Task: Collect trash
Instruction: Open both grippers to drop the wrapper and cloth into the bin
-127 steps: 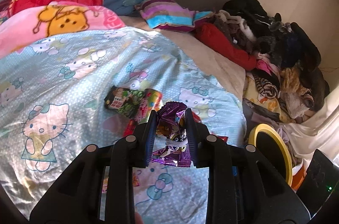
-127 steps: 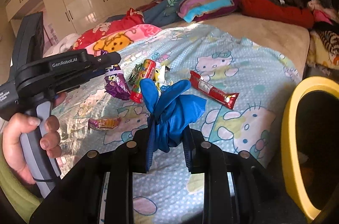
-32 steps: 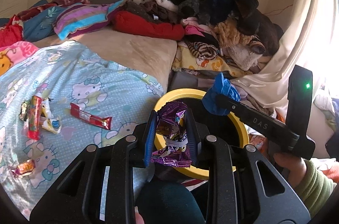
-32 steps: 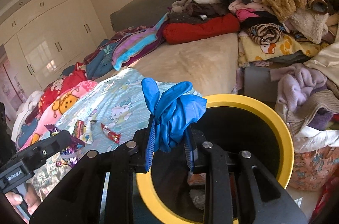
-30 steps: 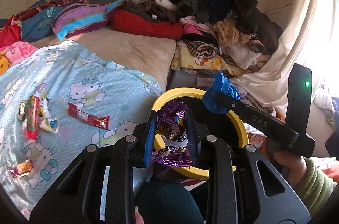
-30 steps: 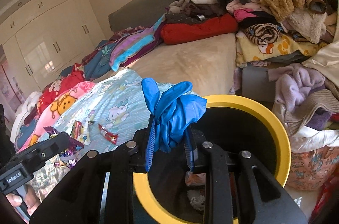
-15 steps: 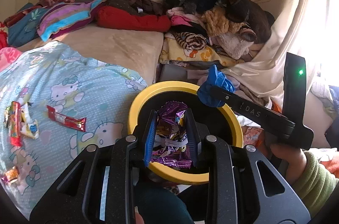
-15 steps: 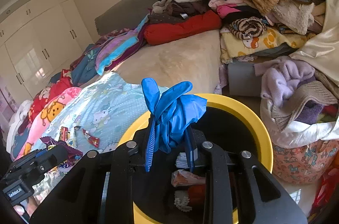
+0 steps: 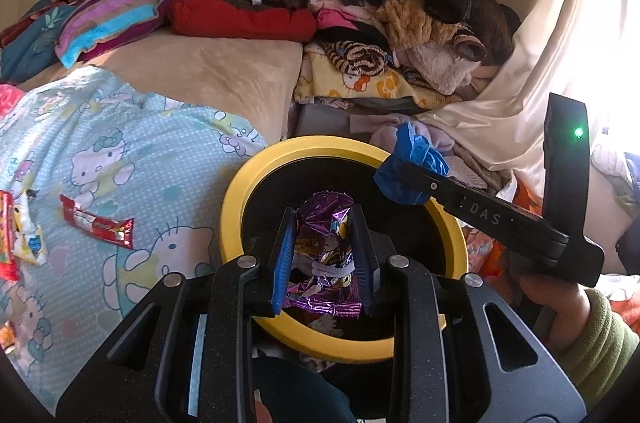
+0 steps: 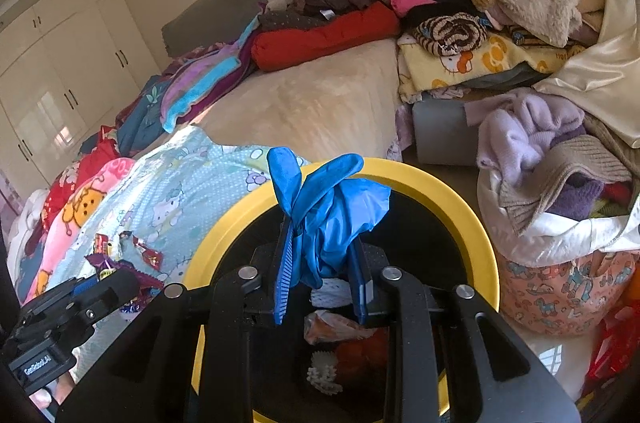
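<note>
Since the earlier frames both hand-held grippers had swung away from the bed point(image 9: 224, 79) and come down over the yellow-rimmed bin point(image 9: 240, 191). The left hand-held gripper point(image 9: 322, 255) was clamped on a purple foil wrapper point(image 9: 324, 223), the right hand-held gripper point(image 10: 320, 255) on a blue glove point(image 10: 328, 207), each held above the bin's mouth, seemingly ready to drop. Both pointed steeply downward. A red snack wrapper point(image 9: 98, 223) lay uncollected on the bed.

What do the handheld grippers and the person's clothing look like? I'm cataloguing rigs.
Both grippers, left and right, are speckled black with silver pivot screws and blue ribbed pads. The right's side reads "DAS", with a green light; the left's says "GenRobot.AI". A green fleece sleeve shows.
</note>
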The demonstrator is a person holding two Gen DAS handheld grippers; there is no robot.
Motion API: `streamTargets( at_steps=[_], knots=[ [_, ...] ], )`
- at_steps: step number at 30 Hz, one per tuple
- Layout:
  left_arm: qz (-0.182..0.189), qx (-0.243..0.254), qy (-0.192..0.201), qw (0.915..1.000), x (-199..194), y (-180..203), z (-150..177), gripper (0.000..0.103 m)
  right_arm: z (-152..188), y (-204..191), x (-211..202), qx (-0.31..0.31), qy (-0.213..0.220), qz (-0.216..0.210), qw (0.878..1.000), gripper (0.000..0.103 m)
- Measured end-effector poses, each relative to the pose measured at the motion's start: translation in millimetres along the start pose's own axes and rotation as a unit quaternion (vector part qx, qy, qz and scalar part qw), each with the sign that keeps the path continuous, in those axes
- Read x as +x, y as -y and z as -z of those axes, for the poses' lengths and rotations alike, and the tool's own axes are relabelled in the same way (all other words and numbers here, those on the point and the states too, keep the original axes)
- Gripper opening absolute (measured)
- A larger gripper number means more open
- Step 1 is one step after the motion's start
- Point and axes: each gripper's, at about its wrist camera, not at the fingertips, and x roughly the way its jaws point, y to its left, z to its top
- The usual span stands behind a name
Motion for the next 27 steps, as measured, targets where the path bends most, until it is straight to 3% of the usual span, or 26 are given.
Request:
streamTargets(
  at_steps=[6, 10, 12, 13, 14, 18, 20, 27],
  knots=[
    [0.000, -0.003, -0.010, 0.9999, 16.3, -1.7, -3.3, 0.020, 2.4, 6.3, 5.5, 0.008, -0.010, 0.007, 1.000, 0.025],
    [0.005, -0.009, -0.018, 0.9998, 27.2, -4.2, -9.6, 0.021, 2.2, 9.1, 7.2, 0.012, -0.012, 0.008, 1.000, 0.033],
    [0.007, -0.013, -0.031, 0.9994, 33.6, -5.7, -11.6, 0.032, 2.7, 11.3, 9.7, 0.016, -0.017, 0.008, 1.000, 0.043],
    [0.001, -0.016, -0.033, 0.9993, 34.6, -7.2, -11.6, 0.050, 2.8, 12.8, 10.4, 0.017, -0.019, 0.010, 1.000, 0.048],
    [-0.005, -0.023, -0.034, 0.9992, 34.1, -9.9, -10.7, 0.060, 3.0, 14.4, 11.1, 0.019, -0.019, 0.013, 1.000, 0.049],
    [-0.003, -0.039, -0.029, 0.9988, 24.9, -16.2, -4.2, 0.070, 2.6, 20.5, 10.2, 0.032, -0.015, 0.023, 0.999, 0.061],
    [-0.012, -0.038, -0.024, 0.9989, 18.0, -16.5, -0.4, 0.087, 2.9, 22.0, 9.6, 0.037, -0.013, 0.025, 0.999, 0.062],
    [-0.034, -0.038, -0.007, 0.9987, -2.8, -20.4, 5.8, 0.092, 2.8, 7.7, 2.8, 0.016, 0.006, 0.031, 0.999, 0.071]
  ],
)
